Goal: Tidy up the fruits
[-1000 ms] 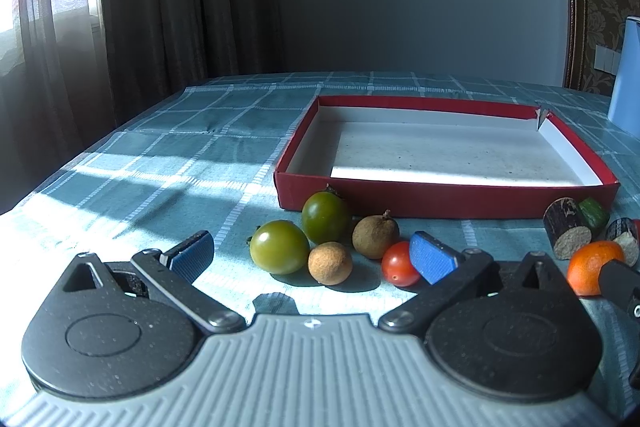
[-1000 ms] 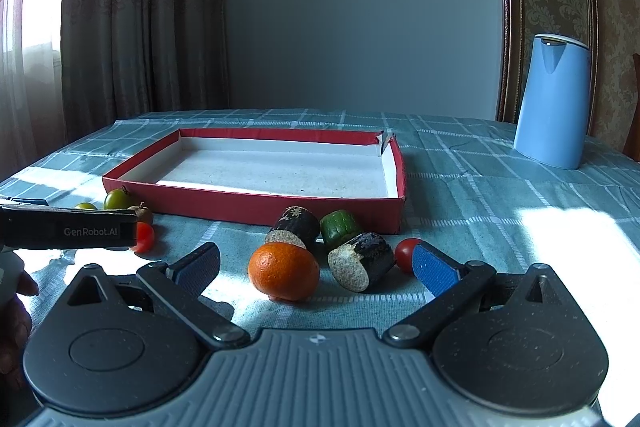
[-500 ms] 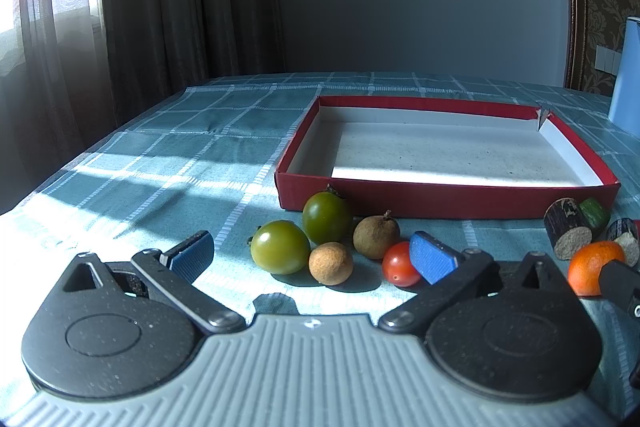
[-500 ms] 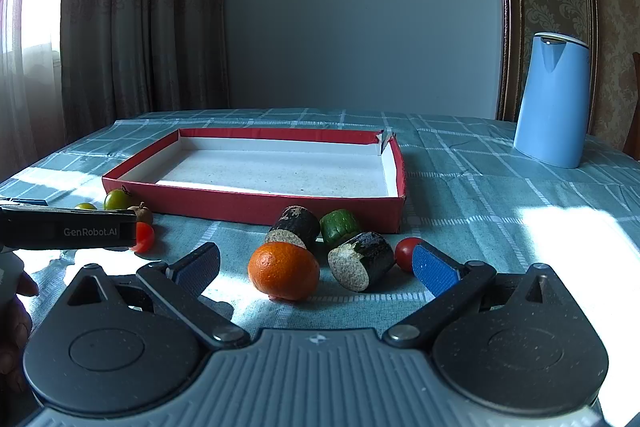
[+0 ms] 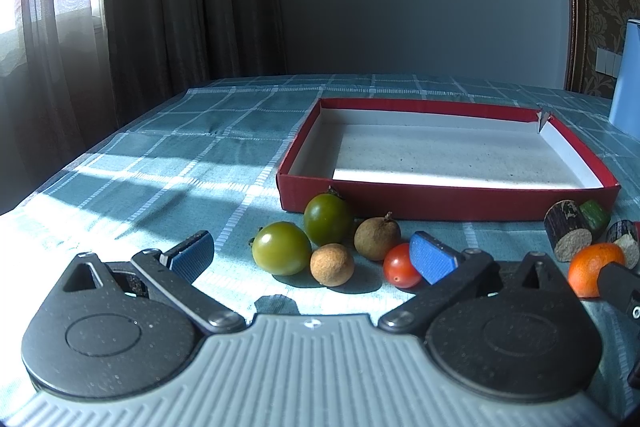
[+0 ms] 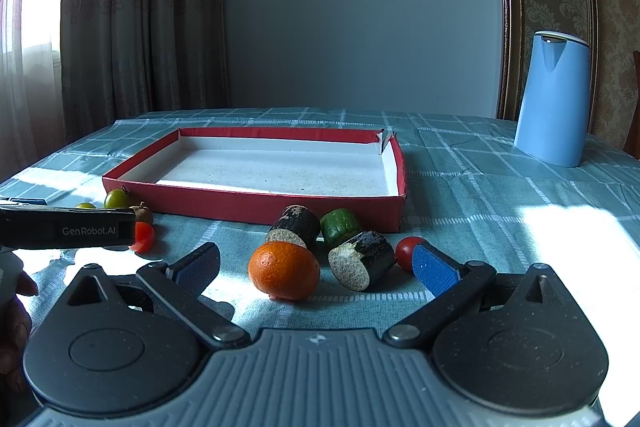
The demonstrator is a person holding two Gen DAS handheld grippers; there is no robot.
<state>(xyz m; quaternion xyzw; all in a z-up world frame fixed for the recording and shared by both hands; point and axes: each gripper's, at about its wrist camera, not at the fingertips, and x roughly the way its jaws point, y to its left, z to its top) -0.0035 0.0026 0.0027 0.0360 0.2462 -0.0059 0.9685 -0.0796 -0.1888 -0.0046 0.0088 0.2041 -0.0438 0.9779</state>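
Note:
A red box (image 5: 440,201) with a white inside lies open on the checked cloth; it also shows in the right wrist view (image 6: 256,205). In front of its left corner lie two green tomatoes (image 5: 282,253) (image 5: 328,219), two brown longans (image 5: 332,264) (image 5: 377,239) and a red cherry tomato (image 5: 400,265). My left gripper (image 5: 312,257) is open and empty just before them. My right gripper (image 6: 316,269) is open and empty, with an orange (image 6: 284,270), two dark cut pieces (image 6: 362,261) (image 6: 295,227), a green piece (image 6: 340,227) and a red tomato (image 6: 406,251) before it.
A blue jug (image 6: 554,99) stands at the back right of the table. Curtains hang at the left and a wall stands behind. The left gripper's body (image 6: 68,229) reaches into the right wrist view at the left.

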